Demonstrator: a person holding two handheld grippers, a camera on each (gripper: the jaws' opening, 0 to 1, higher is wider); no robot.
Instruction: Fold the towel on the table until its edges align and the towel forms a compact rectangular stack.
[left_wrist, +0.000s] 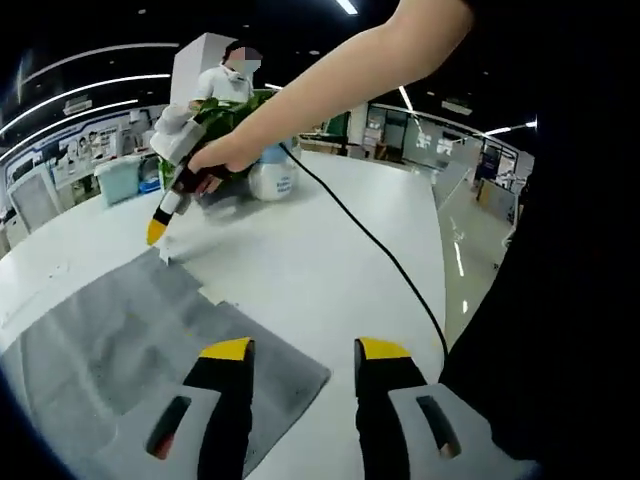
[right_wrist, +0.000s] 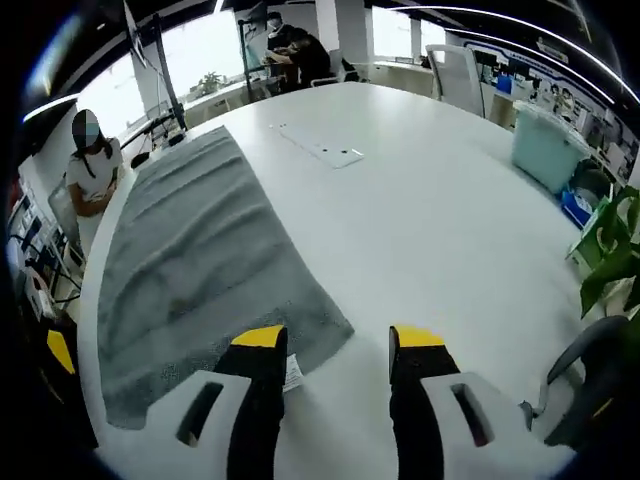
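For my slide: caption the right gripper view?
Open right gripper poised over a flat grey towel's corner on a white table.

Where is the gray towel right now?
The gray towel lies flat on the white table, left of centre in the right gripper view, one corner beside the right gripper.

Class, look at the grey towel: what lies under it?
The grey towel lies spread flat on the white table. A small white tag pokes out by its near corner. Anything else beneath the cloth is covered.
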